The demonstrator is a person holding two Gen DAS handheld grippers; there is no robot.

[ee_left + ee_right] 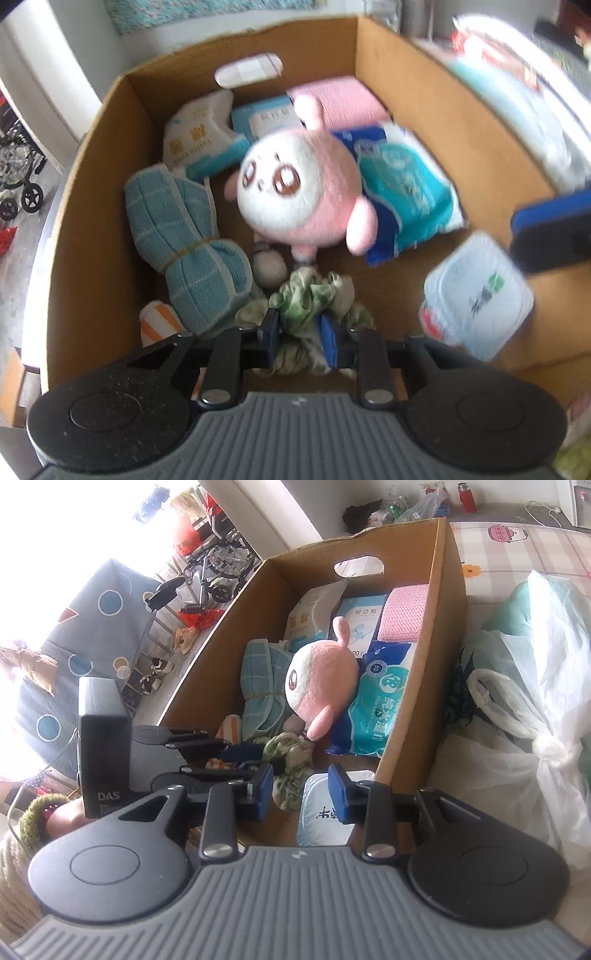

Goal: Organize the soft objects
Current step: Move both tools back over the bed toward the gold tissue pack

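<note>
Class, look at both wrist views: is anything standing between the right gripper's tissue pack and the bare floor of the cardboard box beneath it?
Nothing visible does. The right gripper holds the tissue pack just inside the cardboard box, with bare floor below. The green scrunchie sits beside it, clamped by the left gripper.

Lived-in home, patterned bedding (92, 635), stroller (218, 568), shoes (153, 675) on floor

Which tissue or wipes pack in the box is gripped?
The clear-topped pack, between the right gripper fingers; the white pack and teal pack lie untouched.
</note>
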